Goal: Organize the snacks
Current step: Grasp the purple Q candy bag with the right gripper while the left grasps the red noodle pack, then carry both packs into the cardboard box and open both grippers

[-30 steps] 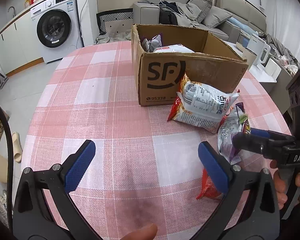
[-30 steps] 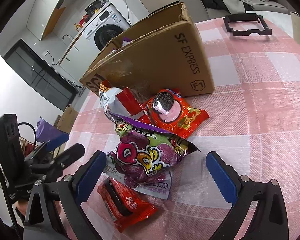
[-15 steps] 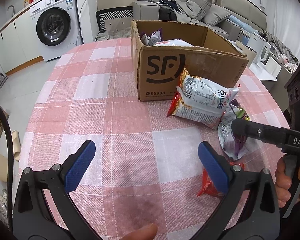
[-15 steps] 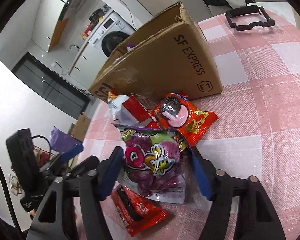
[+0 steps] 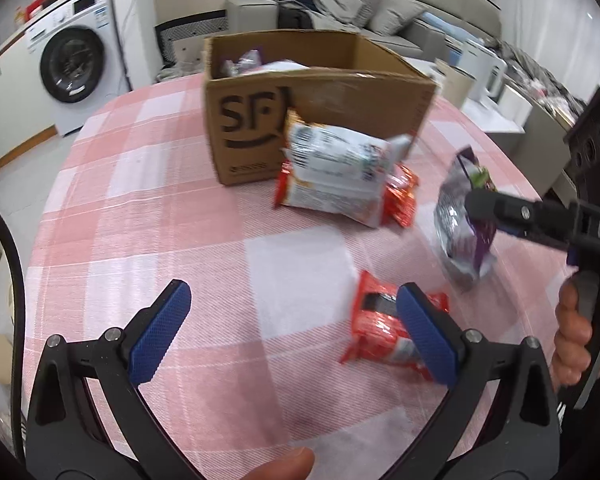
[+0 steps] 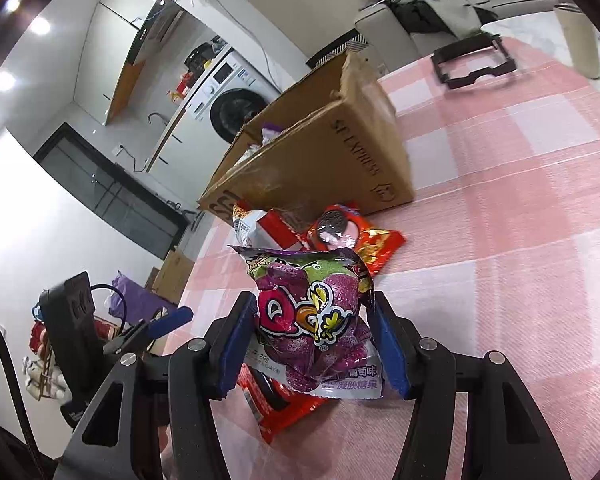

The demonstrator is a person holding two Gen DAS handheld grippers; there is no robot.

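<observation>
My right gripper [image 6: 310, 344] is shut on a purple gummy candy bag [image 6: 312, 316] and holds it lifted off the table; the bag also shows in the left wrist view [image 5: 462, 220]. My left gripper [image 5: 296, 332] is open and empty above the tablecloth, its right finger over a small red snack pack [image 5: 380, 332]. An open cardboard SF box [image 5: 300, 92] with snacks inside stands at the back. A white and red chip bag [image 5: 332, 168] leans against it. A red Oreo pack [image 6: 352, 236] lies beside the box.
The round table has a pink checked cloth [image 5: 160, 208]. A black frame [image 6: 474, 62] lies on its far side. A washing machine [image 5: 76, 60] and a sofa [image 5: 360, 4] stand beyond the table.
My right gripper has closed on the purple candy bag and lifted it off the table. My left gripper has shifted toward the small red pack.
</observation>
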